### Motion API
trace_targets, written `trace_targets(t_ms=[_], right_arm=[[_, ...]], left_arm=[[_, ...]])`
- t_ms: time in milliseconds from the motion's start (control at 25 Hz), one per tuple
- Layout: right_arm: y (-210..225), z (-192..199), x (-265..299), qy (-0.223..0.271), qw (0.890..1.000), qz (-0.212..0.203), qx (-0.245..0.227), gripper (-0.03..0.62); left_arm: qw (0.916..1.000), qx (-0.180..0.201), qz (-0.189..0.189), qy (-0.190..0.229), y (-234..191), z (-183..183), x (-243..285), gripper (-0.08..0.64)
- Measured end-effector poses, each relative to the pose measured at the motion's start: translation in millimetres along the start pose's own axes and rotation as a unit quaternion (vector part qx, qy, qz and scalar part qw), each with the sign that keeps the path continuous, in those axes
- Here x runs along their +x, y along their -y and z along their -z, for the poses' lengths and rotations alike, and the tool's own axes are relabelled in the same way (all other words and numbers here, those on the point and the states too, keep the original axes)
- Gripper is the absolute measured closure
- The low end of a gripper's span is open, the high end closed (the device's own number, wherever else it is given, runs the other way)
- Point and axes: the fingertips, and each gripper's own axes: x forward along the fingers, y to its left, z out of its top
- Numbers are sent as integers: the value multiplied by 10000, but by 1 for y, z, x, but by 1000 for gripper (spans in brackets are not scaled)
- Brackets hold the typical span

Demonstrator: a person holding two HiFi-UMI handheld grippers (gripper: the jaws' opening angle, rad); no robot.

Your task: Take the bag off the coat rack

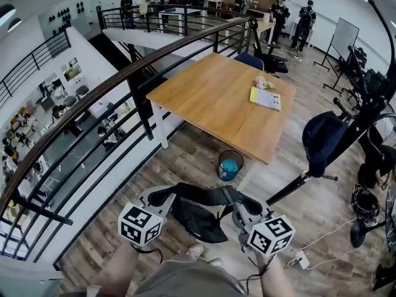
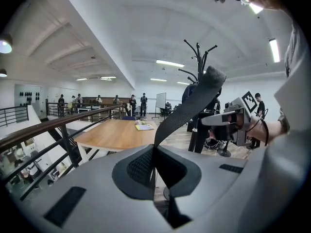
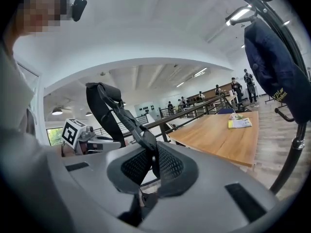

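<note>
Grey plastic left gripper (image 1: 153, 198) and right gripper (image 1: 239, 199); black mesh-textured fingers (image 2: 138, 166); white cubes (image 1: 140, 224) with black square markers; black wrist cables (image 1: 147, 250); khaki shorts (image 1: 185, 278).

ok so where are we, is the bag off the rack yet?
Done: the black bag hangs clear of the coat rack, above the floor. In hand: left gripper and right gripper are each shut on its strap. Left: apparently only setting it down; just a navy cap hangs on the rack.

The coat rack (image 1: 288, 190) is cut off at the right edge; the booklet (image 1: 265, 98) is unreadable.
</note>
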Motion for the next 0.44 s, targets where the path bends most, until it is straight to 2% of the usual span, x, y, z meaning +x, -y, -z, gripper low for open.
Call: trace_targets(t_ms=[440], right_arm=[[11, -5, -19, 20, 10000, 62, -53, 549]], left_arm=[[9999, 15, 134, 42, 16, -10, 13, 543]])
